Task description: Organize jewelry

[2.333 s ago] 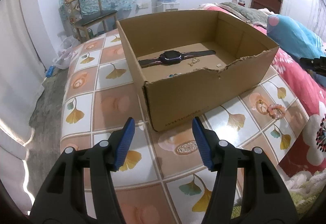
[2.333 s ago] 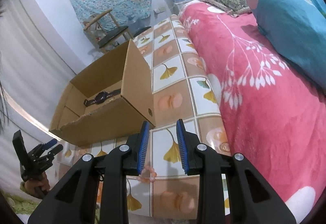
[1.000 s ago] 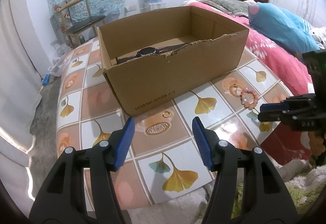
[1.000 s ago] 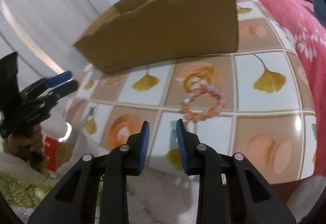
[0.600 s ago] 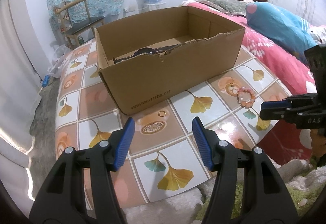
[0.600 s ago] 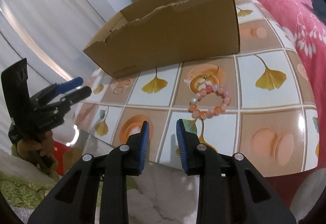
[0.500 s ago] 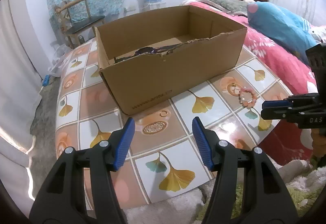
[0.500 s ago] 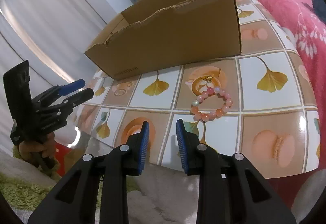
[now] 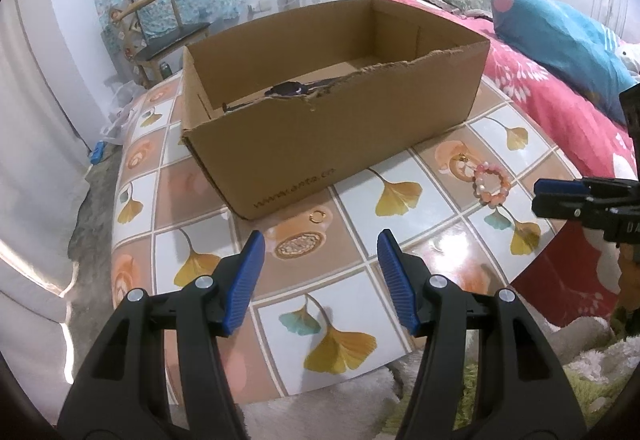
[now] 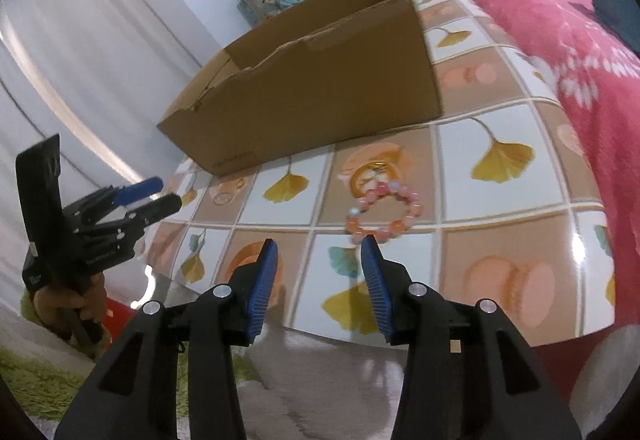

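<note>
Right gripper (image 10: 318, 266) spread, empty, bead bracelet (image 10: 384, 209) on table (image 10: 500, 260) just past its tips. Left gripper (image 9: 318, 272) spread, empty, gold ring (image 9: 318, 216) ahead by cardboard box (image 9: 320, 144). Watch (image 9: 288, 90) inside box, mostly hidden by torn front wall.

I hold my left tongs (image 9: 318, 272) level and spread wide over the counter's near edge, while my right tongs (image 10: 318, 270), parted too, hover low at its near right corner.
</note>
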The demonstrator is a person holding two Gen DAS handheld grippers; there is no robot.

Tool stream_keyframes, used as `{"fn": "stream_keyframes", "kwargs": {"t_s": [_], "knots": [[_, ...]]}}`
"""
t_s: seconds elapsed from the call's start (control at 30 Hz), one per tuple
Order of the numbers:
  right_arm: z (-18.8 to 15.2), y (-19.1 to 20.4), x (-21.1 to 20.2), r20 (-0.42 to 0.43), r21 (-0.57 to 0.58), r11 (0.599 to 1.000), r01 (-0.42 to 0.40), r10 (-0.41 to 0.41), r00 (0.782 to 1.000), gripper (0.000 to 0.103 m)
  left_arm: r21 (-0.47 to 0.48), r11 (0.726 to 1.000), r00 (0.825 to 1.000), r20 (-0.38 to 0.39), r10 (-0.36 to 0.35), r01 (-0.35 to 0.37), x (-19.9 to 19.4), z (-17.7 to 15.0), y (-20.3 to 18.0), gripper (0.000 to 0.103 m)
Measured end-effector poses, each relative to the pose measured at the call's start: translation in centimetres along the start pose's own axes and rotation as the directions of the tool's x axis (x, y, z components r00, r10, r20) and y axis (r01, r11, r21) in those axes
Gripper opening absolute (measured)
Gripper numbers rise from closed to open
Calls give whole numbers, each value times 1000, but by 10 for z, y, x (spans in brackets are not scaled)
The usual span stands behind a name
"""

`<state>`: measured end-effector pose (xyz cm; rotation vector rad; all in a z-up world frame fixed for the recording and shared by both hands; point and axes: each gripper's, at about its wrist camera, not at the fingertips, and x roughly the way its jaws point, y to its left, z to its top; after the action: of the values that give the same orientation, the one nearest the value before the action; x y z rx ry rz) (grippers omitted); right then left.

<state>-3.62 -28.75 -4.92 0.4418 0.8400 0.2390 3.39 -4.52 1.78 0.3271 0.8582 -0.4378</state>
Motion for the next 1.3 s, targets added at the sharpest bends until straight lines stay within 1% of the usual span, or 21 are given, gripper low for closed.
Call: {"fn": "stream_keyframes", "kwargs": {"t_s": [0.23, 0.3, 0.43, 0.57, 0.63, 0.67, 0.77, 0.83, 0.93, 1.0, 1.1, 1.17, 1.3], "knots": [[-4, -23, -15, 57, 13, 999, 37, -37, 998, 43, 12, 1000, 1000, -28, 15, -15, 4, 2, -15, 56], [-6, -26, -18, 68, 2, 999, 49, -49, 996, 43, 7, 1000, 999, -39, 18, -18, 6, 2, -18, 57], [-12, -34, -20, 71, 0, 999, 48, -48, 996, 43, -8, 999, 997, -64, 38, -39, 11, 1, -24, 57], [-14, -48, -26, 85, 26, 998, 54, -56, 995, 43, -18, 999, 996, -71, 47, -48, 13, 3, -29, 57], [-12, -57, -33, 97, 46, 997, 69, -73, 993, 43, -21, 999, 997, -66, 36, -38, 14, 5, -33, 57], [-11, -62, -37, 99, 53, 995, 81, -86, 991, 43, -22, 999, 997, -67, 31, -33, 15, 6, -34, 57], [0, -75, -61, 121, 45, 985, 166, -170, 978, 43, -17, 1000, 998, -62, 14, -16, 18, 10, -40, 57], [13, -92, -82, 121, 72, 980, 184, -192, 974, 43, -13, 1000, 999, -48, -5, 4, 19, 13, -43, 57], [35, -123, -98, 74, 164, 967, 195, -209, 975, 40, -27, 999, 999, -37, -38, 37, 21, 15, -45, 57], [46, -147, -97, 29, 297, 941, 163, -180, 983, 37, -40, 997, 998, -36, -60, 59, 22, 15, -44, 57], [48, -170, -83, -21, 473, 869, 145, -153, 988, 36, -43, 995, 996, -32, -88, 86, 23, 17, -44, 57], [47, -176, -76, -33, 542, 826, 156, -164, 986, 35, -35, 994, 995, -30, -100, 99, 22, 20, -42, 57], [45, -186, -59, -55, 684, 711, 161, -170, 984, 35, -42, 989, 989, -21, -143, 142, 22, 24, -34, 57]]}}
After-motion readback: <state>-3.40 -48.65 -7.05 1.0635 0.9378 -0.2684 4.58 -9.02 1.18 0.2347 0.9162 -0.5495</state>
